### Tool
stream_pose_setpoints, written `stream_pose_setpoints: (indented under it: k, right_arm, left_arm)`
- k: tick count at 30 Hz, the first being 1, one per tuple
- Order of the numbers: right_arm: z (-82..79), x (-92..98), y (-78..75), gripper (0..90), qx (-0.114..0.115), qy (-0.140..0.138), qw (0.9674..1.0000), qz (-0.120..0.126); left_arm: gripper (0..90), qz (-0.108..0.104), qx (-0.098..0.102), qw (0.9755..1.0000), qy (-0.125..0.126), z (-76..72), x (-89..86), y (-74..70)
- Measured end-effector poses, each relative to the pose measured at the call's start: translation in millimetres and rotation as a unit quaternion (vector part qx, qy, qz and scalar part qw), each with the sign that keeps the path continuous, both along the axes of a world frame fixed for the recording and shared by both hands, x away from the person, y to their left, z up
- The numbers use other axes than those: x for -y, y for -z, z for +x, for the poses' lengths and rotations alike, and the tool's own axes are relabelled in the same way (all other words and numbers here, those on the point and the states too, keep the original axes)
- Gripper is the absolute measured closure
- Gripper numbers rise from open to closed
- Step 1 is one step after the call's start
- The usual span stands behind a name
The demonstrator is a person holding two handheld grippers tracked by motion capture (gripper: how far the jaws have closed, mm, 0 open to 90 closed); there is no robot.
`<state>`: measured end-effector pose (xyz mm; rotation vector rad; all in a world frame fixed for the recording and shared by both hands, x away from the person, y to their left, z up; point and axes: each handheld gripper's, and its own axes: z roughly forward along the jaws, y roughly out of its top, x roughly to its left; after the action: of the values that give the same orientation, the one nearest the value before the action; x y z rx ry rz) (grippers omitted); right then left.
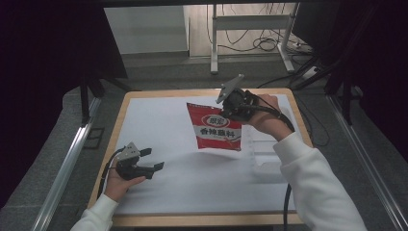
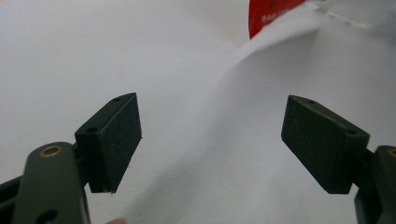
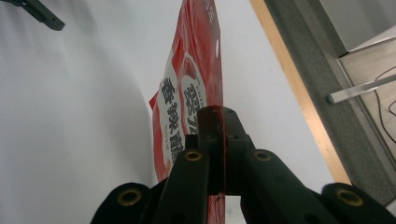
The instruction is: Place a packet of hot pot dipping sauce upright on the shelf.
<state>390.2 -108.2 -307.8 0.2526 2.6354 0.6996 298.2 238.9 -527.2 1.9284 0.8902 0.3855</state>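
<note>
A flat red packet [image 1: 214, 127] with white print hangs in the air over the white sheet [image 1: 159, 125], held by its upper right corner. My right gripper [image 1: 230, 107] is shut on that corner, and in the right gripper view its jaws pinch the edge of the red packet [image 3: 194, 93] seen side-on. My left gripper [image 1: 151, 161] rests low near the table's front left, open, with nothing between its pads [image 2: 116, 140]. A corner of the red packet [image 2: 271, 14] shows at the top of the left gripper view.
A clear plastic bag or tray [image 1: 264, 159] lies on the sheet under the right forearm. The wooden table edge [image 1: 300, 120] runs close to the right hand. A metal stand [image 1: 250, 29] and cables lie on the floor beyond the table.
</note>
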Motion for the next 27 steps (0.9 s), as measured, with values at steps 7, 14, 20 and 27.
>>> stream_pose_setpoints:
  k: [7,14,20,27]
  right_arm:
    - [6.8,20.4,-14.6,88.8,0.017,0.018,0.9997,0.006]
    - [19.4,49.2,-34.1,88.8,0.031,0.04,0.9986,0.016]
    - [27.8,73.1,-49.8,88.8,0.047,0.061,0.9966,0.028]
    - [40.2,97.7,-54.1,88.8,0.056,0.088,0.994,0.033]
  left_arm:
    - [19.4,0.005,-0.003,1.0,0.003,0.7,2.4,1.9]
    - [19.4,0.006,-0.006,1.0,0.003,1.9,1.6,2.5]
    - [19.4,0.004,-0.01,0.9999,0.003,2.2,3.5,3.8]
    - [19.4,0.007,-0.01,0.9999,0.003,2.5,4.0,4.0]
